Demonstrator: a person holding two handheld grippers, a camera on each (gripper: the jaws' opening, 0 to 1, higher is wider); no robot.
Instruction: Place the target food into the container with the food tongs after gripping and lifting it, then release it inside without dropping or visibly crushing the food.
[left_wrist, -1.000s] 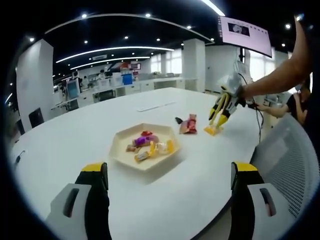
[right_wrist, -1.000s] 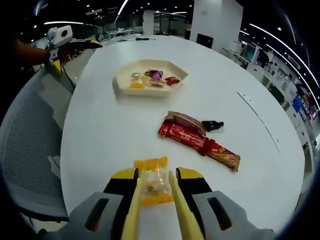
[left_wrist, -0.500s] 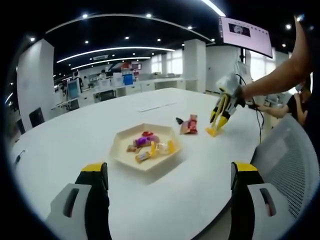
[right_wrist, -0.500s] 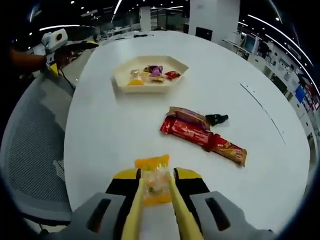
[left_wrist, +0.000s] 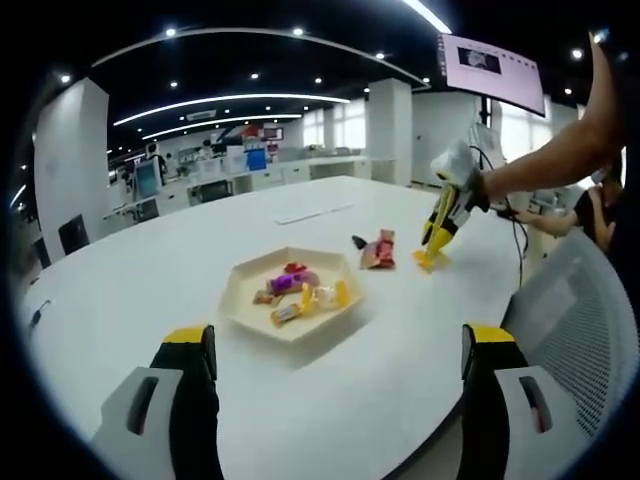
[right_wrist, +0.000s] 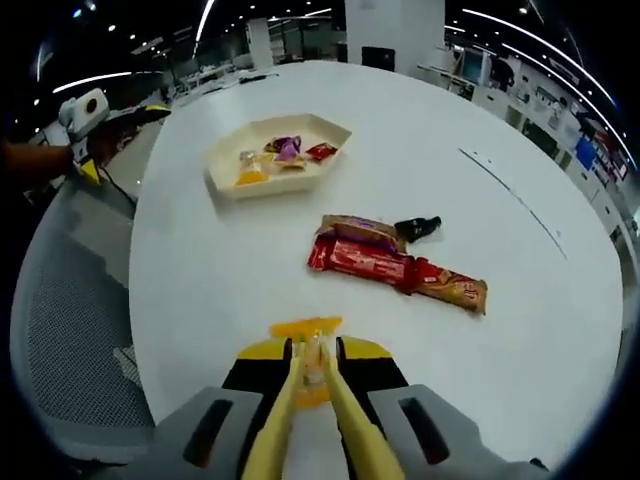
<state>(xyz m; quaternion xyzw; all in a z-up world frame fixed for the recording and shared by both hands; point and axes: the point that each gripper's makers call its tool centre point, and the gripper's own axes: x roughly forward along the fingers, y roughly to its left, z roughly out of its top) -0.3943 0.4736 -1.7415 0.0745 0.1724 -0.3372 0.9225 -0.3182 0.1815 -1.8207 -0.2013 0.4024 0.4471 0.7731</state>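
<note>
A yellow snack packet (right_wrist: 306, 330) lies on the white table just ahead of my right gripper (right_wrist: 313, 352). That gripper is shut on yellow food tongs (right_wrist: 300, 400), whose tips pinch the packet. In the left gripper view the right gripper (left_wrist: 452, 178) holds the tongs (left_wrist: 438, 225) down onto the packet (left_wrist: 427, 261). The cream hexagonal tray (left_wrist: 240, 300) holds several wrapped sweets; in the right gripper view the tray (right_wrist: 222, 180) lies farther back. My left gripper (left_wrist: 336, 340) hangs open near the tray with nothing between its jaws, and the left gripper (right_wrist: 88, 108) is at the table's far left edge.
Red snack packets (right_wrist: 375, 260) and a small black object (right_wrist: 417, 228) lie between the tongs and the tray. A grey mesh chair (right_wrist: 70, 330) stands at the table's left edge. A person's arm (left_wrist: 555, 150) reaches in over another chair back (left_wrist: 575, 320).
The tongs' arms, spread on either side of the yellow packet before, have come together and now pinch it. The right view has shifted a little. The left gripper has not moved.
</note>
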